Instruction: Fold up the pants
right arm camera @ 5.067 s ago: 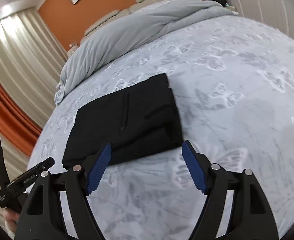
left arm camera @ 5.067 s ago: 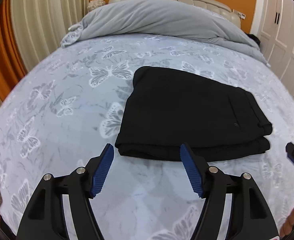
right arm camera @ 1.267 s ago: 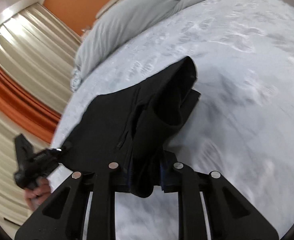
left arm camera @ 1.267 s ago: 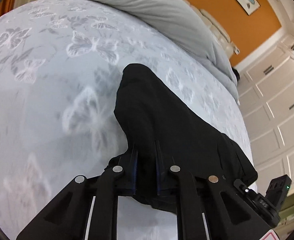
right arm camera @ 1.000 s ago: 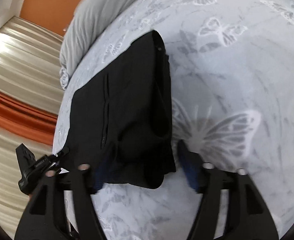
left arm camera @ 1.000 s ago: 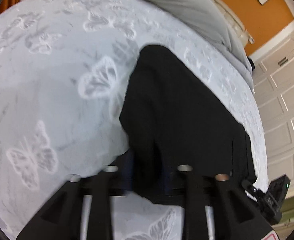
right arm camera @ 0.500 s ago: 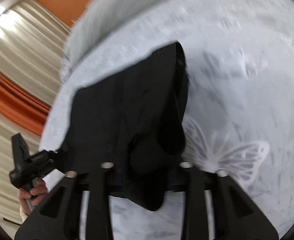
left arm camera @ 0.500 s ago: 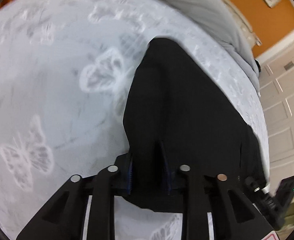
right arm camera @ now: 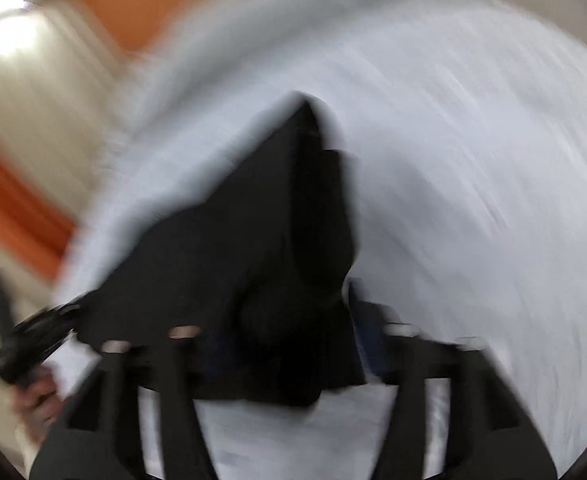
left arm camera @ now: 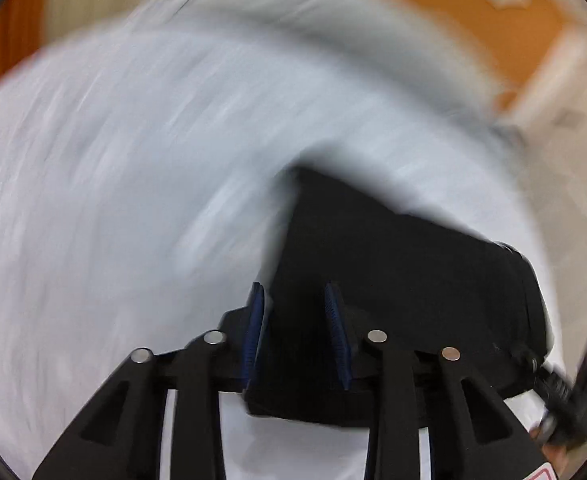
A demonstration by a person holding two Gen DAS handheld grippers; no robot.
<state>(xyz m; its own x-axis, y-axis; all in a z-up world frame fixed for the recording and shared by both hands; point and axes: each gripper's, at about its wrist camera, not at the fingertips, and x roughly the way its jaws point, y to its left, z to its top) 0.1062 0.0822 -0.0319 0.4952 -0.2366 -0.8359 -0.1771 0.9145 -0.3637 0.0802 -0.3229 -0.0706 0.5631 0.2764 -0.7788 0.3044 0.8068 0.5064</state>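
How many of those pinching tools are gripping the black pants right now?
2. The left tool pinches the black pants at their near left edge; the right tool grips their near right edge, though blur obscures it.

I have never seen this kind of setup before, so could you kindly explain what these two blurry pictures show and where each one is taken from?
There is no robot here: a person holds a two-finger tool in each hand, and each tool carries a wide-angle camera that looks along its fingers. One picture comes from the left gripper, the other from the right gripper. Both pictures are smeared by motion. The pale surface is a bed with a light sheet. The dark cloth is a pair of black pants, folded. The left gripper's blue fingers are closed on one end of the pants. The right gripper seems to clamp the other end, though blur hides its fingers.
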